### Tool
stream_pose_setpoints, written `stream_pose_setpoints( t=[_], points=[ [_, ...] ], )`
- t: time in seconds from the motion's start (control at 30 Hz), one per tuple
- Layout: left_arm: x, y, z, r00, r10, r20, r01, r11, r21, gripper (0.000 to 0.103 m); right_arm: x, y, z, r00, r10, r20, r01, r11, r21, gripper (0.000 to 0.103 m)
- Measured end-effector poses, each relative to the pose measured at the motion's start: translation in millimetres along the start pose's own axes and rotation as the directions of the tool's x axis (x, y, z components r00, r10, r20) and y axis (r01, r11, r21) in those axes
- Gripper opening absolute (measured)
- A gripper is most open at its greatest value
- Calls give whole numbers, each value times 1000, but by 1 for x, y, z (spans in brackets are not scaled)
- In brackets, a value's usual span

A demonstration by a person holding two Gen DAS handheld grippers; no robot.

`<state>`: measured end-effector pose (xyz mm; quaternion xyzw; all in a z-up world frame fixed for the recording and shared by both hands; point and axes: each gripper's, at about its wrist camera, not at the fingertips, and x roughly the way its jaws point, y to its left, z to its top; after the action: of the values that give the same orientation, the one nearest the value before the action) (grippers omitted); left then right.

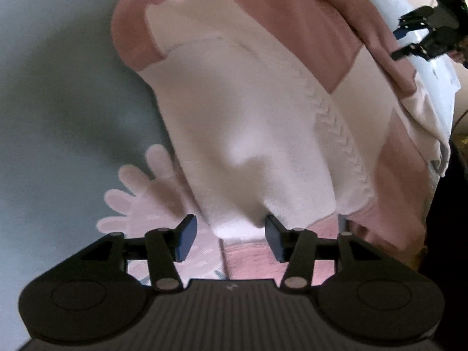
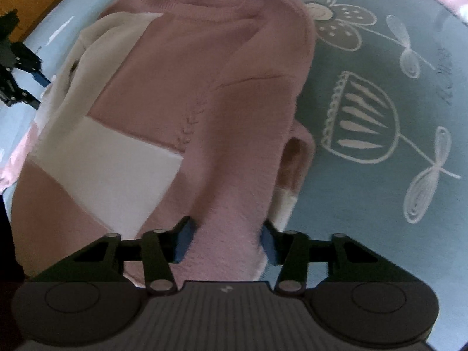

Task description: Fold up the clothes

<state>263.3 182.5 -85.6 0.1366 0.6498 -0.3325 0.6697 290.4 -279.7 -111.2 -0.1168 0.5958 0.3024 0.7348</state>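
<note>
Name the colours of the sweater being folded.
The sweater is dusty pink with white blocks, clearest in the right wrist view.

No readable text, brand or nos. anywhere. Small pale mark on the ribbed housing of the right gripper (image 2: 225, 241), too tiny to make out. Faint dark scrawl on blue cloth (image 2: 380, 93) nr its right edge, illegible.

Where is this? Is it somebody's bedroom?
Probably a bed at home, though I can't be sure. A pink and white sweater lies on a soft blue sheet printed with flower drawings.
</note>
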Motion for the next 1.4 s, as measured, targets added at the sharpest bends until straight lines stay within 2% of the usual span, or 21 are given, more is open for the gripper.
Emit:
stream_pose_setpoints(
  t=[0.03,0.07,0.2,0.27,0.4,0.47,0.53,0.6,0.67,0.73,0.87,0.93,1.0,1.03,1.07,1.13,1.3,1.4],
  points=[
    [2,-2,-1,1000,9,-11,-9,1000,28,19,2,1,1,1000,16,-7,-17,1000,-11,13],
    [4,-3,-1,1000,18,-22,-17,998,57,7,1,2,0,1000,27,-11,-27,999,-24,12],
    [-9,0,1,999,38,-19,-37,996,78,6,-11,3,6,999,-13,-32,11,997,-77,11],
    [-22,2,4,997,71,-8,-70,994,83,5,-20,0,11,998,-42,-38,38,995,-92,11],
    [-55,13,14,985,166,45,-169,984,55,5,-46,-14,23,987,-159,-27,156,982,-104,11],
    [-69,23,20,973,214,85,-216,976,20,5,-57,-22,31,965,-260,-14,257,960,-110,11],
    [-80,27,26,970,211,117,-212,977,-4,5,-67,-35,39,937,-348,1,347,933,-93,11],
    [-81,23,30,971,200,127,-203,979,10,5,-72,-47,48,903,-430,19,430,900,-69,11],
    [-76,21,32,977,172,123,-177,984,29,5,-74,-57,57,876,-480,30,481,875,-52,11],
    [-67,18,32,983,145,111,-150,988,37,6,-71,-62,65,859,-510,42,511,859,-36,11],
    [-58,13,28,987,140,79,-146,987,71,7,-59,-67,77,817,-575,42,576,816,-53,11],
    [-53,11,27,991,120,64,-124,990,68,12,-55,-69,81,788,-613,45,615,786,-63,11],
    [-50,11,25,993,100,64,-103,993,52,23,-51,-74,86,742,-668,59,670,741,-37,11],
    [-48,11,24,994,90,67,-93,995,44,35,-51,-75,88,718,-693,73,695,718,-21,11],
    [-45,10,23,995,78,69,-81,996,38,45,-48,-76,90,704,-706,82,709,705,-10,11],
    [-36,7,19,996,44,72,-46,998,36,47,-39,-77,93,667,-738,97,742,671,3,11],
    [-21,4,13,998,18,60,-20,1000,25,47,-7,-75,99,527,-839,133,842,537,54,11],
    [-8,6,11,1000,9,29,-9,1000,0,48,8,-76,102,470,-874,127,873,481,76,11]
  ],
)
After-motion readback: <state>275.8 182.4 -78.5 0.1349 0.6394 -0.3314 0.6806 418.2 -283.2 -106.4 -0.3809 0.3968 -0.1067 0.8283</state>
